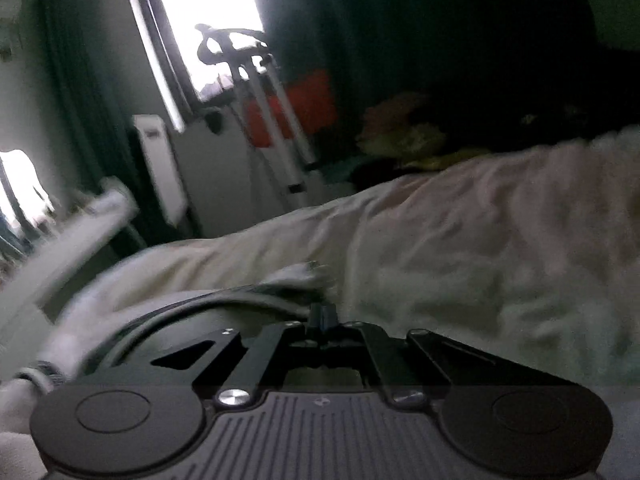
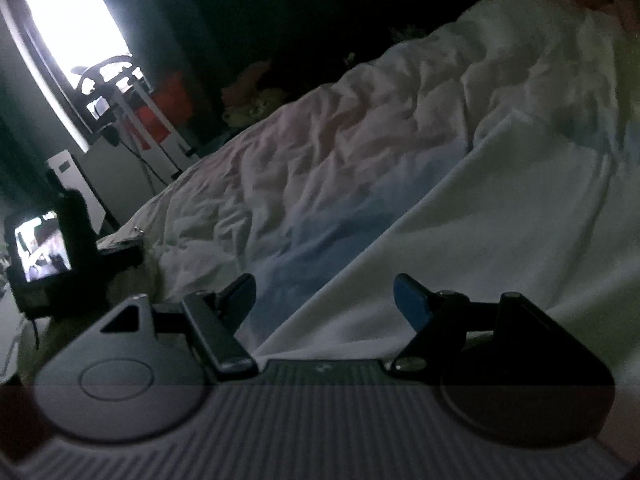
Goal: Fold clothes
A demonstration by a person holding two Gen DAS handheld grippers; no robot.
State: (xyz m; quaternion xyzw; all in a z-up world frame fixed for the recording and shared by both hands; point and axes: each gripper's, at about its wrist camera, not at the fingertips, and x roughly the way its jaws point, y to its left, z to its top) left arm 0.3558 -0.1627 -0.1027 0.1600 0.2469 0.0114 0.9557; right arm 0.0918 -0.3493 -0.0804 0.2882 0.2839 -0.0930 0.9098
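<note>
In the left wrist view my left gripper [image 1: 323,314] is shut, its blue-tipped fingers pinched on the edge of a pale grey-white garment [image 1: 296,276] that drapes off to the left over the gripper's body. The view is blurred by motion. In the right wrist view my right gripper [image 2: 324,300] is open and empty, its blue pads [image 2: 412,302] spread wide just above a smooth white garment [image 2: 480,220] lying flat on the bed. The garment's left edge runs diagonally between the fingers. The left gripper's back [image 2: 44,248], with its small lit screen, shows at far left.
A rumpled white duvet [image 2: 320,152] covers the bed. Beyond it stand a bright window [image 1: 208,20], a white radiator [image 1: 160,164], an exercise bike [image 1: 256,92], a red object [image 1: 296,108] and a soft toy [image 1: 404,128] in the dark corner.
</note>
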